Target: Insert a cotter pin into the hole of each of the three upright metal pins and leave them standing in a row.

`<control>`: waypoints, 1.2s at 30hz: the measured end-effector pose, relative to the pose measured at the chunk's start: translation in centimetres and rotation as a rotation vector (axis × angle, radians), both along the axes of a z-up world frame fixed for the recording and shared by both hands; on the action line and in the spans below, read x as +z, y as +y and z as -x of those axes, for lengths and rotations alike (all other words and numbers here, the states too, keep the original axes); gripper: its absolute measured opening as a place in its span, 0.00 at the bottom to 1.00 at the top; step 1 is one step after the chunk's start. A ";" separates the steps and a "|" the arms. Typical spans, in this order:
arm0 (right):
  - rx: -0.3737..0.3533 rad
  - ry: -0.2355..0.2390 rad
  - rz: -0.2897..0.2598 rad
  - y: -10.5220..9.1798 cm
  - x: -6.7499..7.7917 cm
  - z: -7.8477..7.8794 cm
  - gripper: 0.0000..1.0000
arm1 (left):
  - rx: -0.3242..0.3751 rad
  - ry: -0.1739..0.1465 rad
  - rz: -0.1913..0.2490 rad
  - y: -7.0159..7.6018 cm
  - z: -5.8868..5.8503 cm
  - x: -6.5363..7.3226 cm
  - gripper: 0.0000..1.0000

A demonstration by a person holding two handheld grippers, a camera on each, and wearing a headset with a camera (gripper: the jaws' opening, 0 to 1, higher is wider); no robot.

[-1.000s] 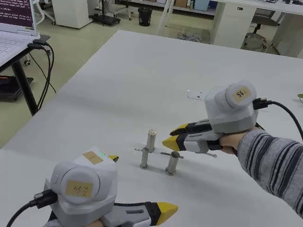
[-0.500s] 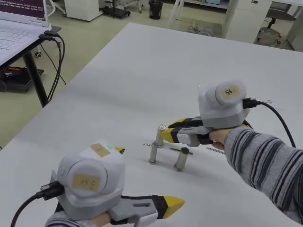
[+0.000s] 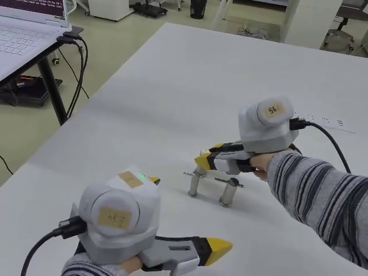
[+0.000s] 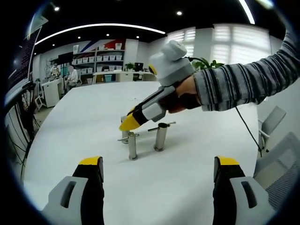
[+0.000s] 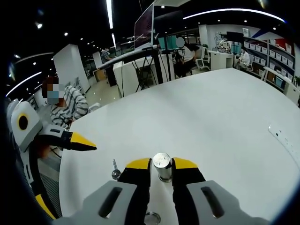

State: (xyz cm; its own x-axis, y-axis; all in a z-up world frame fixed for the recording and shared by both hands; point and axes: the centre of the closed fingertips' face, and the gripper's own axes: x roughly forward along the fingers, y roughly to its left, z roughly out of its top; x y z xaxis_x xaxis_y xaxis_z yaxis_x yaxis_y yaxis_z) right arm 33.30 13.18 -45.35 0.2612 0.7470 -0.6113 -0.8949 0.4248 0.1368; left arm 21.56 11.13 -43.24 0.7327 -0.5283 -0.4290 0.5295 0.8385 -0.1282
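The right gripper [image 3: 202, 162] is shown clamped on the far pin [image 5: 162, 165], held upright just behind two cottered pins [image 3: 194, 183]; the left gripper [image 4: 159, 161] is held nearer, jaws apart. Were the far pin released tilted, its neighbours could be toppled and the row lost.

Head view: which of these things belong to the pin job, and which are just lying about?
In the job:
left metal pin and right metal pin, each with a cotter pin through it; third metal pin, clamped by the right gripper; left gripper, open.

Lying about:
laptop, cables, power strip.
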 end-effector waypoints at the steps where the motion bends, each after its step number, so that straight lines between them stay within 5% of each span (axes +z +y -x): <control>1: -0.001 -0.005 0.001 0.0 0.0 0.0 0.12 | -0.001 0.002 0.001 0.0 0.0 0.0 0.97; 17: 0.013 -0.069 0.053 -0.4 0.3 -0.3 0.08 | -0.037 0.009 -0.019 -0.7 0.5 -0.4 0.96; 36: -0.086 -0.062 0.077 -7.0 0.9 0.0 0.08 | -0.044 0.000 -0.022 -1.0 0.5 -0.2 0.99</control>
